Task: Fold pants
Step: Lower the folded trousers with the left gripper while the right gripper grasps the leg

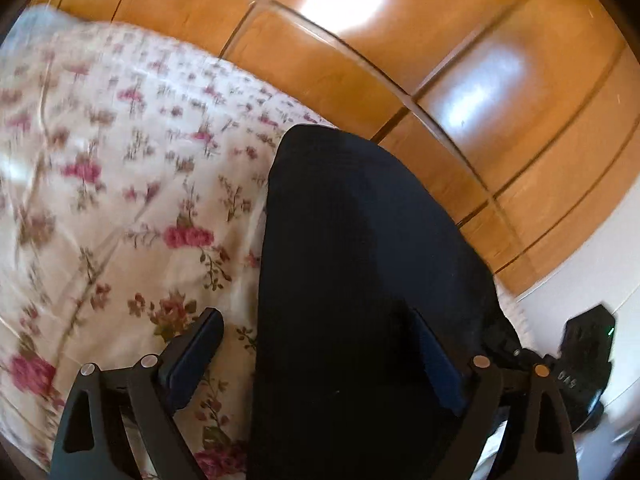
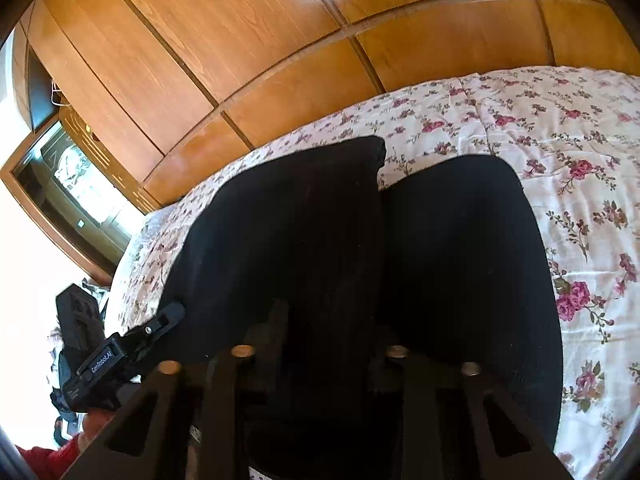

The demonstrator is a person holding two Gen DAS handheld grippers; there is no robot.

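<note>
Across the lower middle of both wrist views lie the black fabric pants (image 2: 360,248), spread on the bed's white quilt printed with pink roses (image 2: 560,152), with orange-brown wooden wardrobe panels (image 2: 240,60) filling the top of each frame. In the right wrist view the two legs run side by side, away from the camera toward the upper middle of the frame, with a narrow gap between their far ends; the long axis points straight ahead of the right tongs (image 2: 320,356). Those tongs sit low at the near end of the garment, their dark fingers hard to separate from the cloth, so I cannot tell whether they are clamped or apart. The left tongs (image 1: 320,356) stand wide open: the left finger (image 1: 192,360) rests over bare quilt at lower left, the right finger (image 1: 440,364) over the black cloth, so one long edge of the pants runs between them. The left tongs also appear at the lower left of the right view (image 2: 160,328), just beside the garment's edge. Both tools are at the same near end, so a fold probably carries this end forward along the legs.
</note>
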